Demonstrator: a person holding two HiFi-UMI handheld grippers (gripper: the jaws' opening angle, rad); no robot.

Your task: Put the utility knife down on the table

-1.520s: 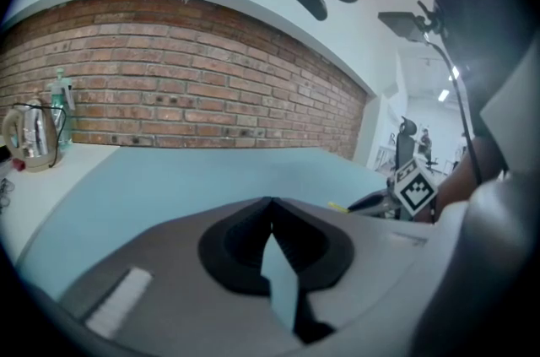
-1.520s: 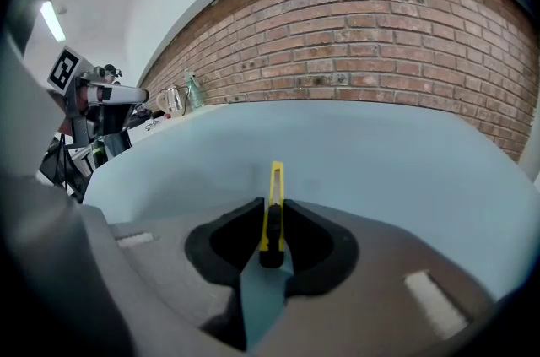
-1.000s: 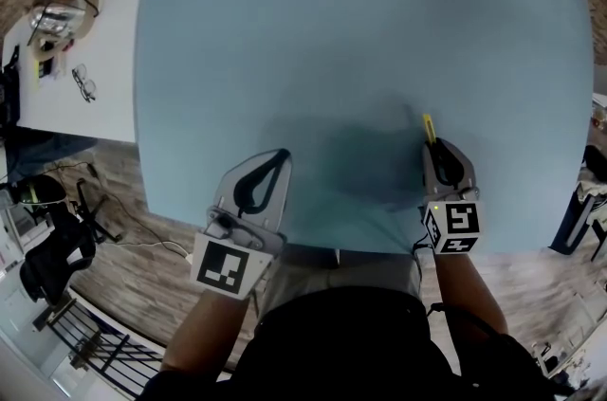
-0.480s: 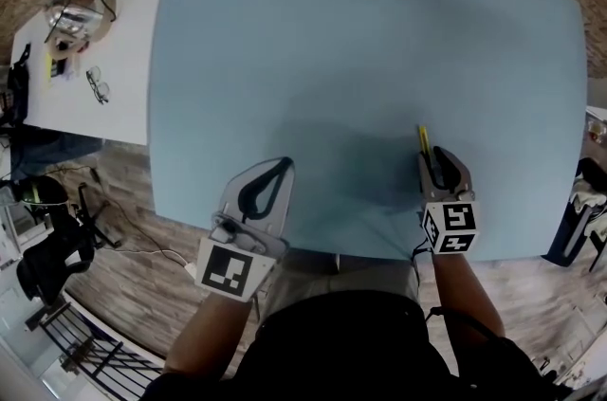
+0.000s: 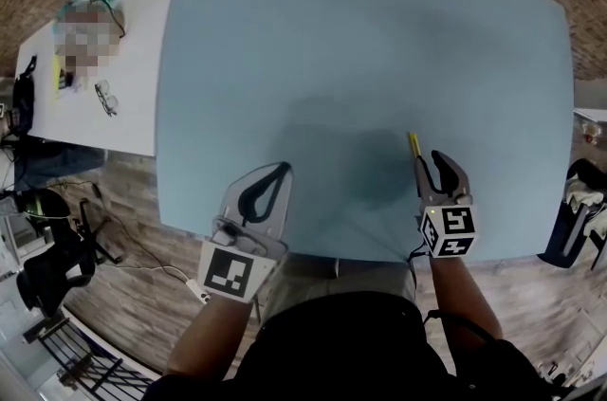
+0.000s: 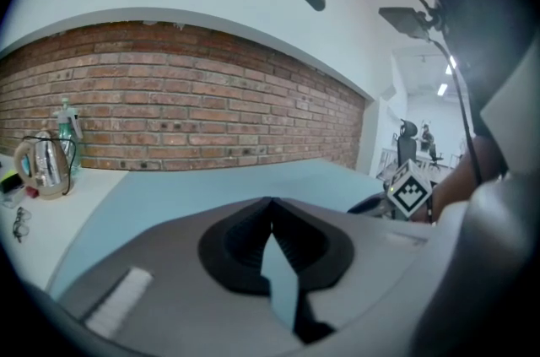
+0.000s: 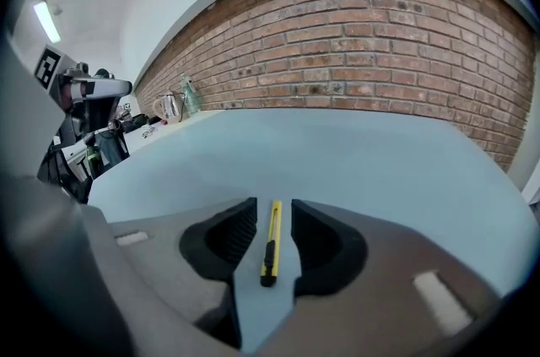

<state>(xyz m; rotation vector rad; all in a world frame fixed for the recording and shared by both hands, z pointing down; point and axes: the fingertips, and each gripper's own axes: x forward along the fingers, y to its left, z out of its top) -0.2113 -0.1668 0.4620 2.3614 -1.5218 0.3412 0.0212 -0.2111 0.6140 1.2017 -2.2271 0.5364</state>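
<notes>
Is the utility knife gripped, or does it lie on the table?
The utility knife lies on the table, free between the right gripper's jaws, which have just been opening; gaps show beside it.

Head view: evenly lit, moderately bright, blue counter [image 5: 360,29] flat and matte. Soft, diffuse shadow [image 5: 351,162] low on it, edges smeared. Strong fisheye bending toward frame edges. Gripper views: round black vignette, brick wall [image 7: 371,51] bowed into an arch. Bright ceiling strip [image 7: 46,22] upper left in right gripper view, slightly blown out. Close foreground soft and out of focus; distance sharper.
</notes>
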